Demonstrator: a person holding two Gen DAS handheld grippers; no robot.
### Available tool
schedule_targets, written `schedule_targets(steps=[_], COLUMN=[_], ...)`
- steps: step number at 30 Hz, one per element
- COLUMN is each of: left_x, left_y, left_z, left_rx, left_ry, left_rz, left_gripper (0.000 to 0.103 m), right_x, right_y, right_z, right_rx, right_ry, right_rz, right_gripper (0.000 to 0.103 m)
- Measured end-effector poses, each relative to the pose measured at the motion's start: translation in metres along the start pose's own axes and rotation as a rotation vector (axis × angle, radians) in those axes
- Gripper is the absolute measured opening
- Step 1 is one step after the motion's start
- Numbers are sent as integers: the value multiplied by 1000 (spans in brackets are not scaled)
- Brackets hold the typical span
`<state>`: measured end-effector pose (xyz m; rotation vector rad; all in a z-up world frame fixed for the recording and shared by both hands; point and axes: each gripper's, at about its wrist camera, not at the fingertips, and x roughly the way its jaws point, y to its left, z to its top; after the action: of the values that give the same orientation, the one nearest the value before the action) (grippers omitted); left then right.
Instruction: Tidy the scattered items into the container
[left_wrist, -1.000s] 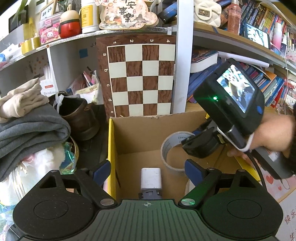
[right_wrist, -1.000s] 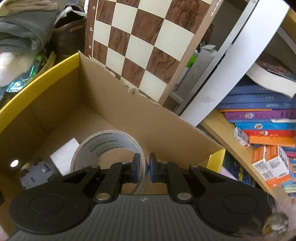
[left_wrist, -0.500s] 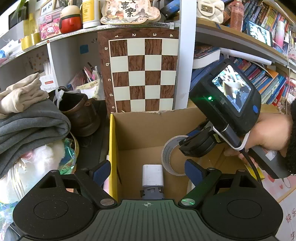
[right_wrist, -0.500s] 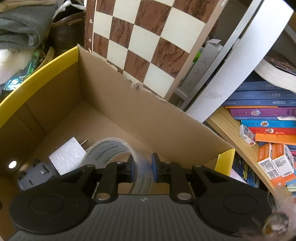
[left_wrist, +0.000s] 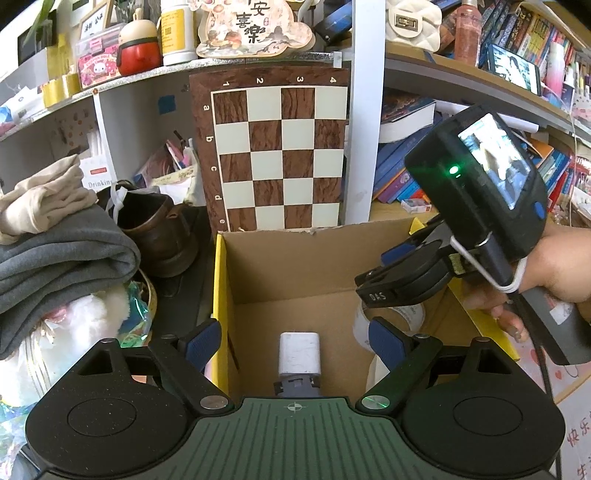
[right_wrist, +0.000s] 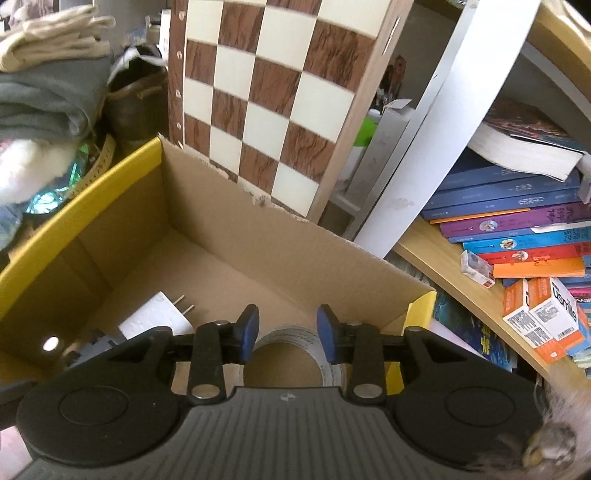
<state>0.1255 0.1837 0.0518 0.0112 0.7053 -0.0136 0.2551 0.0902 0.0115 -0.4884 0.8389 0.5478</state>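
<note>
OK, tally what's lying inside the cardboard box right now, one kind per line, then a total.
Tape roll: 1
White plug adapter: 1
Grey gadget, partly hidden: 1
Total in the cardboard box: 3

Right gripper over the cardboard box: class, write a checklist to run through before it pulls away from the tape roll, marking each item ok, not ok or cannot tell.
1. Right gripper jaws open: ok.
2. Tape roll free of the jaws: ok, it sits below the gap between them.
3. Tape roll inside the cardboard box: ok.
4. Tape roll resting steadily on the box floor: cannot tell, its base is hidden.
5. White charger in the box and apart from the roll: ok.
6. Left gripper open and empty: ok.
</note>
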Motion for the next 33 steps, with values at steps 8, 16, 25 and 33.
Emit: schedule_targets(steps=[8,16,25,33], left_x=[-9,-18,-29,-37], left_y=[-4,-8,-15,-21], left_z=[-3,-8,-14,-21], left_rx=[0,-3,4,6], left_ry=[-7,-10,-23,-28], left_rz=[16,35,72,96], left_gripper=[89,89,89,93], right_x=[-25,-51,-80,-108], right_y=[2,2,-1,0], right_z=[-2,-13,-31,-52], right_rx=[41,60,97,115], right_ry=[-46,-87,-130,-174], right_rz=[25,24,14,8], right_gripper=[35,35,39,45])
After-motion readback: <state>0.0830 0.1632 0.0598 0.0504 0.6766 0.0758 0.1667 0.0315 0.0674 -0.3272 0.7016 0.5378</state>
